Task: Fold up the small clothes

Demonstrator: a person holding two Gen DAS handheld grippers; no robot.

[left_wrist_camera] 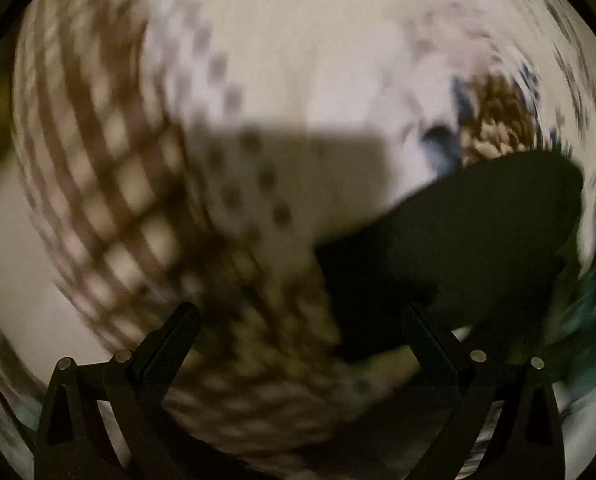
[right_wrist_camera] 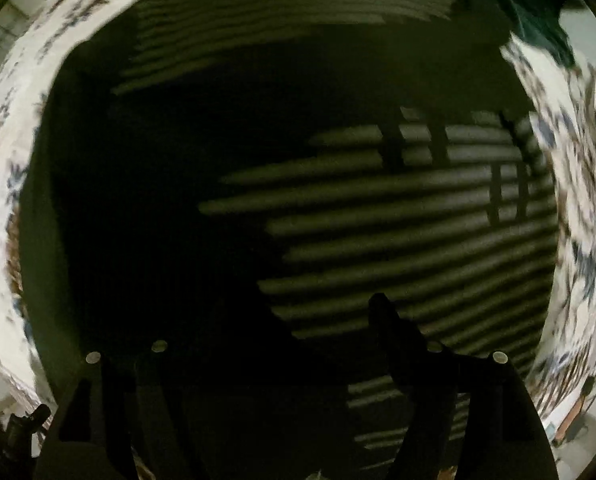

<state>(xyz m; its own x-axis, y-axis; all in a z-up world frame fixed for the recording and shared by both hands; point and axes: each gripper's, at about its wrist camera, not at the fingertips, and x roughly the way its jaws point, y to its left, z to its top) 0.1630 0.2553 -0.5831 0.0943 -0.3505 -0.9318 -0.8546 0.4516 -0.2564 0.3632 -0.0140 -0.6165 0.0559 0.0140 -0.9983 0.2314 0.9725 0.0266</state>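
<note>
Dark striped cloth under wide right tongs; left tongs wide, empty. Pinch one edge squarely.

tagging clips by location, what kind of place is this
Probably a home, on a bed or table spread with a floral cloth. Clothes lie on it: a dark striped garment, a brown checked one and a teal one. Heavy blur hides the rest.

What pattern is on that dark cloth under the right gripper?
Dark cloth with pale horizontal stripes, clearest in the right wrist view.
</note>
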